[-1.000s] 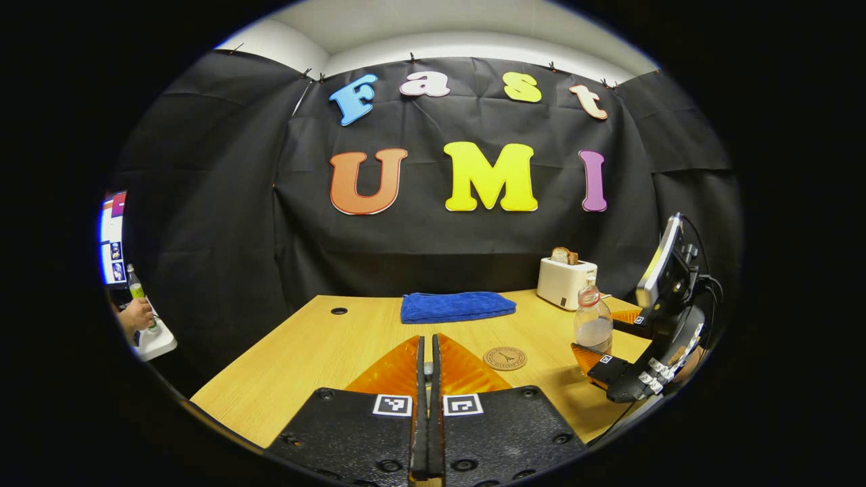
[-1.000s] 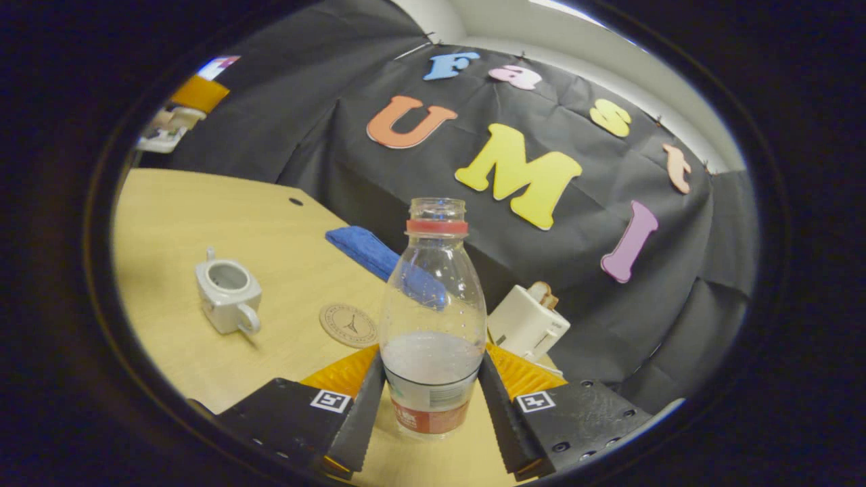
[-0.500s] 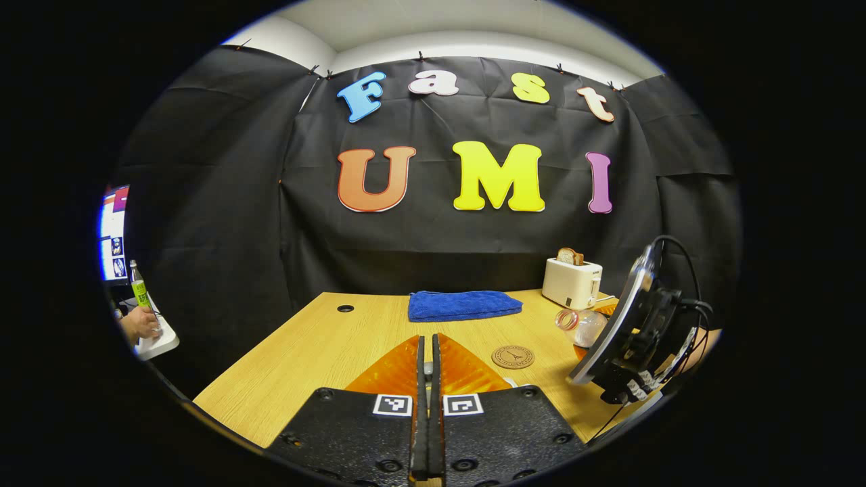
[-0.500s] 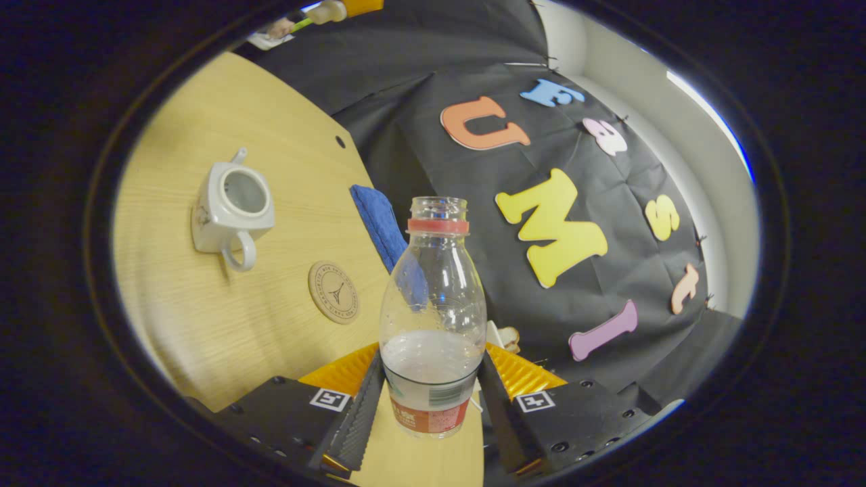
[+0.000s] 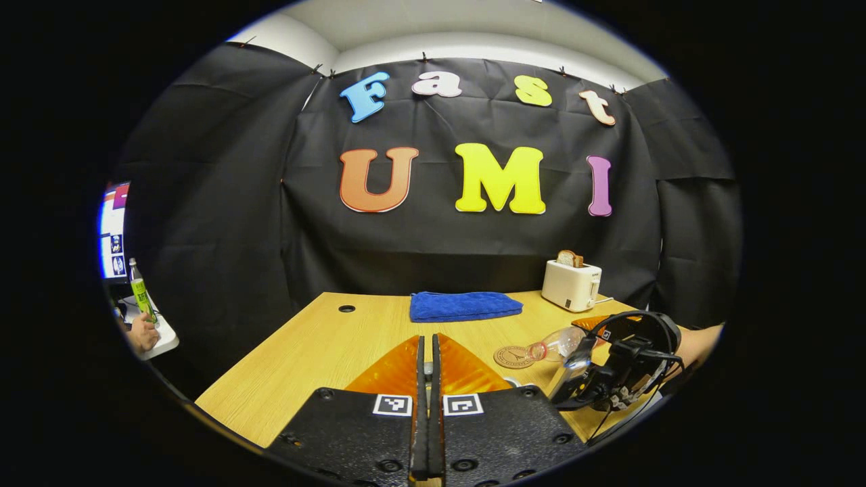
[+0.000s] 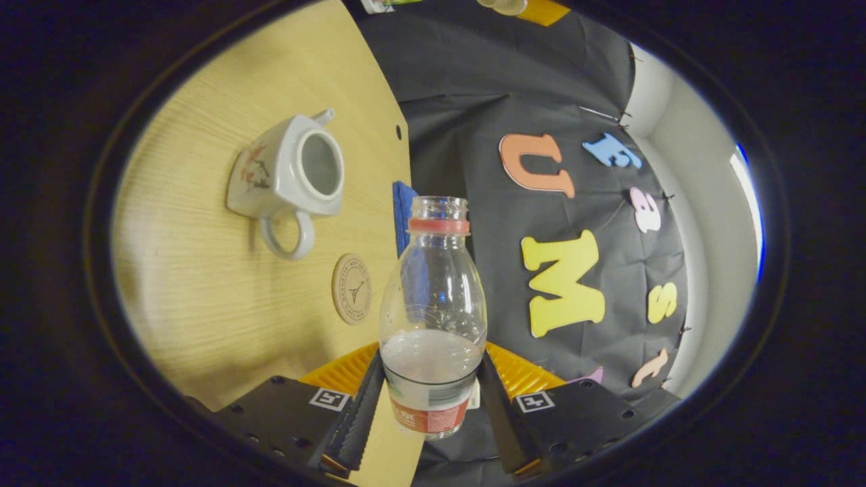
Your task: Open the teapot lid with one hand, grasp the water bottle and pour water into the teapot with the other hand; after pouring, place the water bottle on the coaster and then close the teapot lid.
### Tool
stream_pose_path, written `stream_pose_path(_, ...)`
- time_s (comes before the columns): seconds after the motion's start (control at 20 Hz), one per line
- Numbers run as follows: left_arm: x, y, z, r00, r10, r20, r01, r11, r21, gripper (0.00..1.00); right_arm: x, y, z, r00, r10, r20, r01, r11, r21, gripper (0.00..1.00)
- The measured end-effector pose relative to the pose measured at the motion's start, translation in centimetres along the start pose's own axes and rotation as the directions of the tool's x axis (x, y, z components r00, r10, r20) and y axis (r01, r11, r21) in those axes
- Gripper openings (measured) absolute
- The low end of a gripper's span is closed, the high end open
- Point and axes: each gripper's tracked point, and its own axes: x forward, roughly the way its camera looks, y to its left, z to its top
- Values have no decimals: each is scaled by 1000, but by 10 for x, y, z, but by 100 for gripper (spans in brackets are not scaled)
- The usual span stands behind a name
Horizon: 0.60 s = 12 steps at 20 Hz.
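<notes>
I'm clamping the water bottle (image 6: 433, 318) in my right gripper (image 6: 431, 406) | tipping its long axis sideways toward the open teapot (image 6: 287, 179) | left gripper (image 5: 426, 412) pinching together on something unclear

We take the teapot (image 6: 287, 172) as landmark. Its mouth is uncovered and unobstructed. The coaster (image 6: 352, 288) lies near its handle side, the blue towel (image 6: 402, 213) beyond; bare table (image 6: 203, 297) lies between. The tilted water bottle (image 6: 433, 297) stands apart from it.

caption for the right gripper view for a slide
Right tongs tip the uncapped water bottle sideways toward the open teapot.
</notes>
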Motion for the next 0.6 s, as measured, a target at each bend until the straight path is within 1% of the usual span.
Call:
stream_pose_path(0.15,0,3,-4,1000,3,-11,-3,1000,13,3,-4,0,6,1000,-15,15,16,996,-86,74)
stream_pose_path(0.3,0,3,-5,1000,0,-16,0,1000,11,3,-5,3,8,1000,-14,19,16,991,-134,75)
stream_pose_path(0.45,-1,2,-5,1000,-7,-13,7,1000,16,3,-4,2,12,999,-26,24,30,983,-184,75)
stream_pose_path(0.5,-1,3,-5,1000,-7,-14,7,1000,18,3,-5,2,14,999,-27,29,32,979,-201,74)
stream_pose_path(0.55,-1,6,-5,1000,-5,-16,5,1000,18,3,-6,3,15,999,-32,34,39,974,-221,75)
stream_pose_path(0.6,-1,7,-5,1000,-4,-16,4,1000,16,3,-7,3,16,998,-39,39,47,969,-243,75)
